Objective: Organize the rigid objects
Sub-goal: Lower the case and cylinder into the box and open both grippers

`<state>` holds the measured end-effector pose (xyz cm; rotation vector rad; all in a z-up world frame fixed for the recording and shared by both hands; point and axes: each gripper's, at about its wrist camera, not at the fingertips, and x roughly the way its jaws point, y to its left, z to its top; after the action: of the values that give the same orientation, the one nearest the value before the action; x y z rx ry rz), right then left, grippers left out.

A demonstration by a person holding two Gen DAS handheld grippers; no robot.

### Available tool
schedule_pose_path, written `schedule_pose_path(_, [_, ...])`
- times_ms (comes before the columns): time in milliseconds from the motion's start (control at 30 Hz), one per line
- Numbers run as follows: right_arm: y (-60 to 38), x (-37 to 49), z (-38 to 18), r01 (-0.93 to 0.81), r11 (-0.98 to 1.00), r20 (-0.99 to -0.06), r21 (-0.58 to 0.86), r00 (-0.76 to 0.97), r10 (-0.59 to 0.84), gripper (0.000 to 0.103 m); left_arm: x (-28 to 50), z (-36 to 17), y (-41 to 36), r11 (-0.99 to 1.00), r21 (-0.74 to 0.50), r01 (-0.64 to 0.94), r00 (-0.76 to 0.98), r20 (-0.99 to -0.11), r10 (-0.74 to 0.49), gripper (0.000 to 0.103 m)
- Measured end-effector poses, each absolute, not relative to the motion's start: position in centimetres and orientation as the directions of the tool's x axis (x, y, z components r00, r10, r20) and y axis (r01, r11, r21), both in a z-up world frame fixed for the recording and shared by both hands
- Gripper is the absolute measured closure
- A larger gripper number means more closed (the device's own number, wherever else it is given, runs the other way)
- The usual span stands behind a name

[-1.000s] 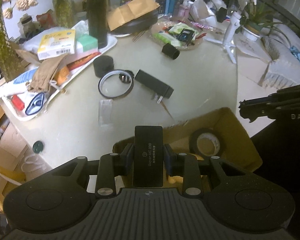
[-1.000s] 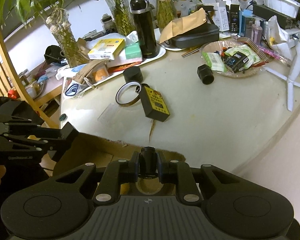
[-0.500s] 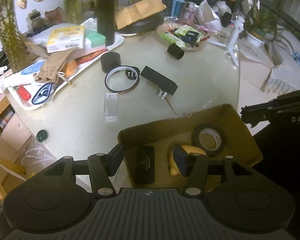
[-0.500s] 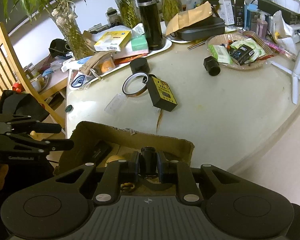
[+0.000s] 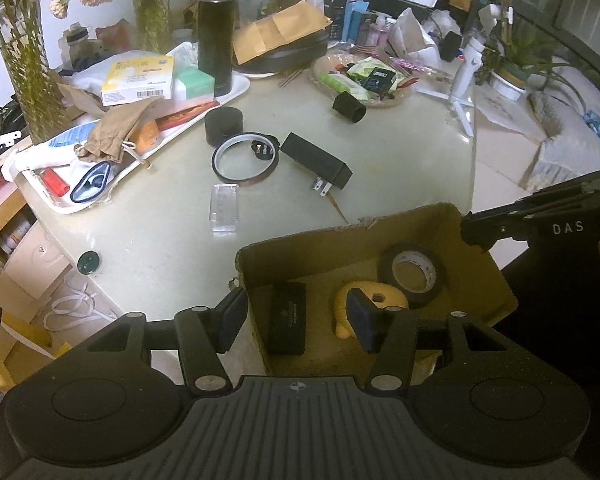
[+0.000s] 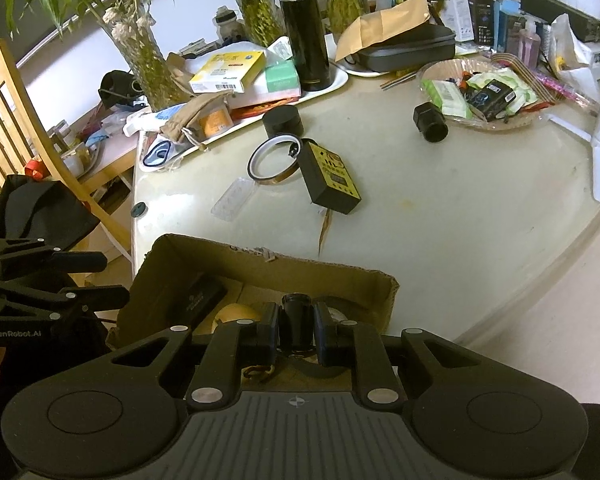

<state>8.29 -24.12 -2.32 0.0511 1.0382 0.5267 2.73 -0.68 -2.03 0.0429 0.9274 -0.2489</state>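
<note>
A cardboard box (image 5: 476,240) stands at the table's near edge; it also shows in the right wrist view (image 6: 300,266). In it lie a flat black device (image 5: 287,322), a yellow object (image 5: 374,300) and a black tape roll (image 5: 413,274). My left gripper (image 5: 296,322) is open and empty over the box's left wall. My right gripper (image 6: 296,326) is shut on a small black cylinder (image 6: 296,322) above the box's near side. On the table lie a black charger (image 5: 314,160), an amber tape ring (image 5: 246,156), a clear plastic case (image 5: 224,210), a black round tin (image 5: 223,124) and a black cap (image 5: 349,107).
A white tray (image 5: 236,92) with boxes, a pouch and a black flask (image 5: 215,28) sits at the back left. A glass dish (image 5: 364,80) of packets and a white tripod (image 5: 462,88) stand at the back right. A wooden chair (image 6: 16,120) stands left of the table.
My left gripper opened and let go of the flat black device, which now lies in the box. My right gripper, still holding the cylinder, rose slightly over the box.
</note>
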Motion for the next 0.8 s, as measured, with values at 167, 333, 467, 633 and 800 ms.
schedule_pose_path(167, [-23.9,8.5,-2.6,-0.394,0.873,-0.810,0.286,0.388,0.440,0.082,2.5,-2.1,-0.9,0.971,-0.058,0.231,0.584,-0.790,-0.186,0.049])
schedule_pose_path(333, [-23.5,9.0,-3.0,-0.397,0.872,-0.816,0.286,0.377,0.439,0.082,2.5,-2.1,-0.9,0.972,-0.058,0.227,0.584,-0.791,-0.184,0.047])
schedule_pose_path(467, [-23.1,9.5,-3.3,-0.403,0.870,-0.821,0.285,0.366,0.438,0.082,2.6,-2.0,-0.8,0.974,-0.058,0.218,0.595,-0.783,-0.180,0.032])
schedule_pose_path(633, [-22.5,9.9,-3.8,-0.409,0.876,-0.823,0.255,0.383,0.418,0.042,2.5,-1.9,-0.6,0.975,-0.060,0.212,0.610,-0.772,-0.180,0.032])
schedule_pose_path(800, [-22.7,9.7,-3.7,-0.414,0.874,-0.811,0.254,0.401,0.425,0.010,2.4,-1.8,-0.4,0.979,-0.053,0.199,0.628,-0.760,-0.169,0.026])
